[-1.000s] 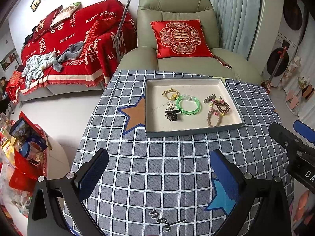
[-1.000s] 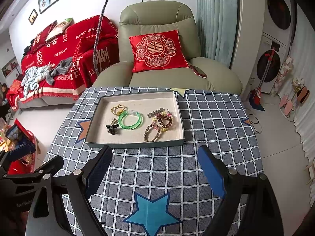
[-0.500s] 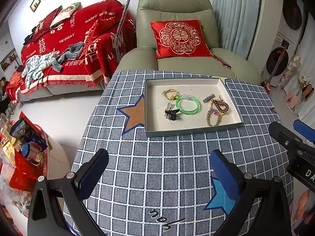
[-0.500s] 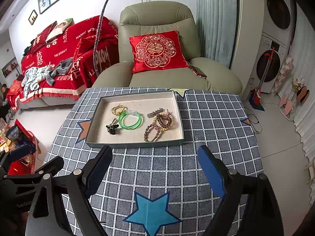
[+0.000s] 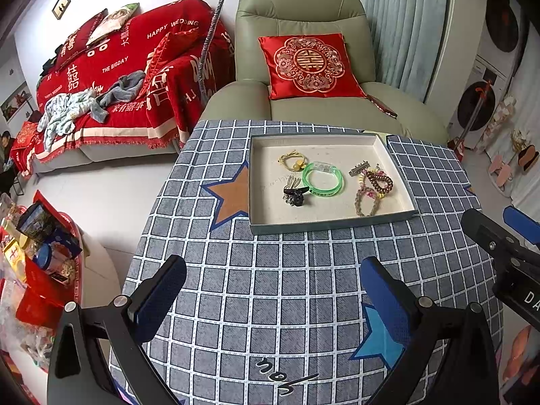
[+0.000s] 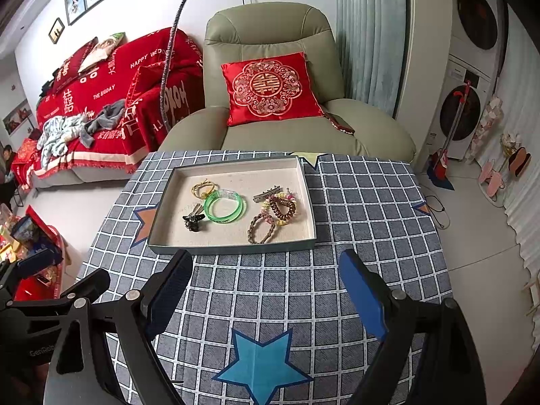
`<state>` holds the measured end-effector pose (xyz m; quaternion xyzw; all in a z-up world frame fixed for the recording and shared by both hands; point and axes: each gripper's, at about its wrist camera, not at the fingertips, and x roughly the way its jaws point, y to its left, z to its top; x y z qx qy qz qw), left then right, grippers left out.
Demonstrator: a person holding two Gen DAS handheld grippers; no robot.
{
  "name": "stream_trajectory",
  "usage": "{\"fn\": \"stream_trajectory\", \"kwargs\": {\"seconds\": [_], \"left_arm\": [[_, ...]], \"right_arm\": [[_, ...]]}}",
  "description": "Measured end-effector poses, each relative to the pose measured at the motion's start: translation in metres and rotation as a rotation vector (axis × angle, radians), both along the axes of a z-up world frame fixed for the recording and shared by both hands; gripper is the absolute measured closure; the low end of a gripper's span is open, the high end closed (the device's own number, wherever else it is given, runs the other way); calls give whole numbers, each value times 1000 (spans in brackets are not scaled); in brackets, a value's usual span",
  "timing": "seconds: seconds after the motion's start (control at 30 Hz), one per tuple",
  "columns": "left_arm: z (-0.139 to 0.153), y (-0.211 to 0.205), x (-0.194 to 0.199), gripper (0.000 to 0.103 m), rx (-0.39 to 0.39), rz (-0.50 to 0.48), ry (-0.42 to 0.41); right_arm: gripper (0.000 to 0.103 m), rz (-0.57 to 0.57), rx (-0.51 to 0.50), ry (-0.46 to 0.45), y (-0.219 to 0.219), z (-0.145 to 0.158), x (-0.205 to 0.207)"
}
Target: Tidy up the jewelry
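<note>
A shallow grey tray [image 5: 332,226] [image 6: 233,248] sits on the checked table and holds jewelry: a green bangle [image 5: 323,180] [image 6: 225,207], a yellow hair tie [image 5: 292,161] [image 6: 203,187], a black clip [image 5: 294,195] [image 6: 193,220], a metal hair clip [image 5: 358,168] [image 6: 267,194], a brown coil tie [image 5: 380,181] [image 6: 283,209] and a braided bracelet [image 5: 366,202] [image 6: 261,227]. My left gripper [image 5: 273,295] is open and empty, above the table in front of the tray. My right gripper [image 6: 266,288] is open and empty, also in front of the tray.
The table wears a grey checked cloth [image 5: 270,287] with star patches. A green armchair [image 6: 280,77] with a red cushion stands behind the table. A red-covered sofa [image 5: 111,77] is at the back left. Boxes and clutter [image 5: 37,246] lie on the floor at left.
Both grippers have stayed open and nearly still; the view has shifted only slightly. Nothing in the tray has moved.
</note>
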<state>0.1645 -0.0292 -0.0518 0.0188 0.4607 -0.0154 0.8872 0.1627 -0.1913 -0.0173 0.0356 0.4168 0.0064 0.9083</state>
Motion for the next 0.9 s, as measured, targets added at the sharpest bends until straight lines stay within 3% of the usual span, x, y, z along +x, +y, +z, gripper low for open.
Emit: {"fn": "stream_trajectory", "kwargs": {"seconds": [0.9], "left_arm": [[2,-1,3,0,4,-1,2]], "right_arm": [[13,-1,1,-1,-1,-1,0]]}}
